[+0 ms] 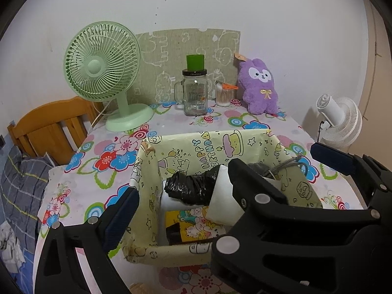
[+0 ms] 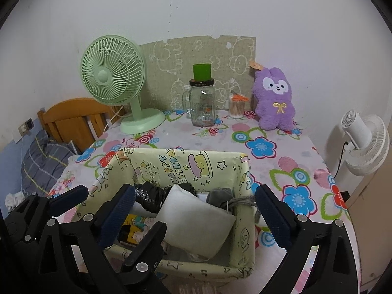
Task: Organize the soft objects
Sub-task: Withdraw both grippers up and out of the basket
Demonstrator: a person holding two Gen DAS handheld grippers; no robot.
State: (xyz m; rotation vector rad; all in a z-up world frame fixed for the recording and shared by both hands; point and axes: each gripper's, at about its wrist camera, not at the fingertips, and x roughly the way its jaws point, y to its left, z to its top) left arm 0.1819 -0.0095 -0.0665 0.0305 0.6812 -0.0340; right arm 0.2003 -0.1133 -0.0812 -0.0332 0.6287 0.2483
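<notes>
A: What stands behind the table?

B: A plain white wall, lightly speckled, with a patterned greenish board propped against it.

A: And to the left?

B: A wooden headboard beside the table's edge, with grey checked bedding below it.

A: On the right?

B: A white fan stands off the table, its dark cord hanging down. A floral cloth covers the tabletop, and the light is even.

My left gripper hangs over the paper-lined box, its 2 fingers spread wide. Inside the box lie a black plastic bag and a white pad, touching. A purple plush sits upright at the table's far edge.
</notes>
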